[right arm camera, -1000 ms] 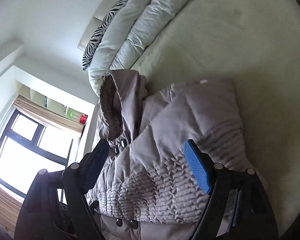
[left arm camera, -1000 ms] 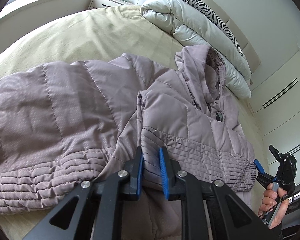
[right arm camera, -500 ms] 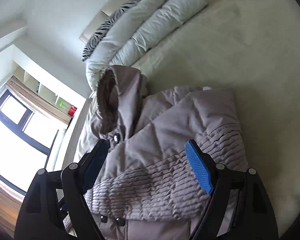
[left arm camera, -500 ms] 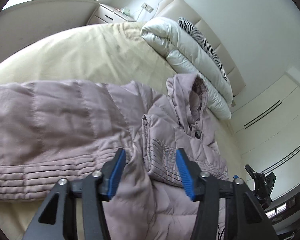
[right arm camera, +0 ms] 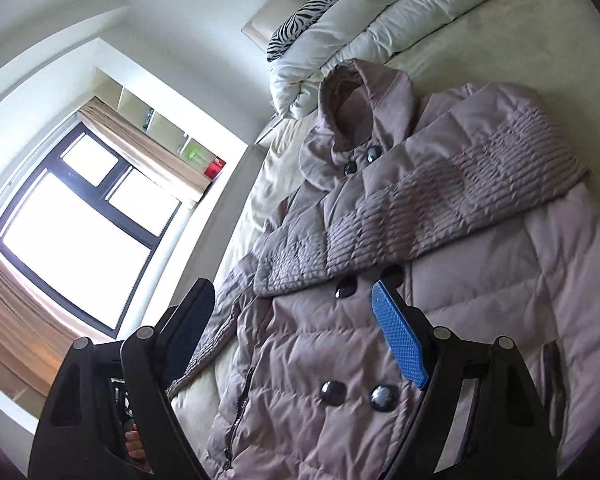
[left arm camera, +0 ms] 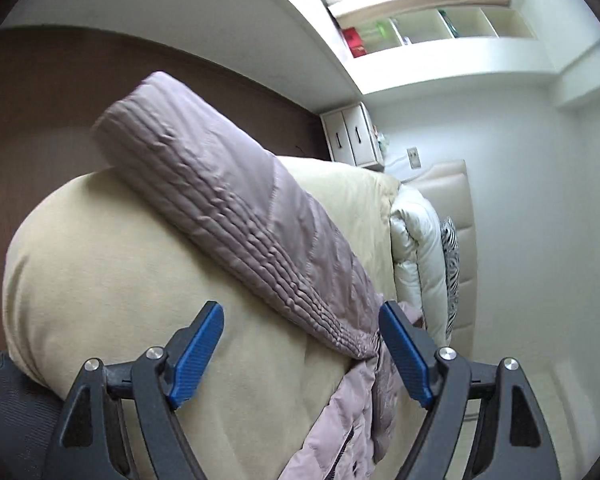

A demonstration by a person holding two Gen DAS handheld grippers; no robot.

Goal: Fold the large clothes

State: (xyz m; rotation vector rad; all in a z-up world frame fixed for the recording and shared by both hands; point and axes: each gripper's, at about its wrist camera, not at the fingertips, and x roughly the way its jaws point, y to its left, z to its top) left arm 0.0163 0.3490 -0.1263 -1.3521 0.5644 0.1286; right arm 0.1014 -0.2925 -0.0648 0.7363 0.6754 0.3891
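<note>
A mauve quilted hooded coat (right arm camera: 380,340) lies face up on the beige bed (right arm camera: 540,32), hood towards the pillows. One sleeve (right arm camera: 440,208) is folded across its chest. The other sleeve (left arm camera: 236,208) stretches out over the bed's side in the left wrist view. My left gripper (left arm camera: 300,356) is open and empty, low by the bed's edge near where that sleeve joins the coat. My right gripper (right arm camera: 296,332) is open and empty above the coat's buttoned front.
A folded white duvet (right arm camera: 380,28) and a zebra pillow (right arm camera: 316,4) lie at the head of the bed. A white nightstand (left arm camera: 352,140) stands beside the headboard. A large window (right arm camera: 72,232) and wall shelves (left arm camera: 440,28) are on one side.
My left gripper opened, let go of the sleeve it had folded across the chest, and swung low towards the outstretched sleeve. My right gripper drew back down the coat, staying open.
</note>
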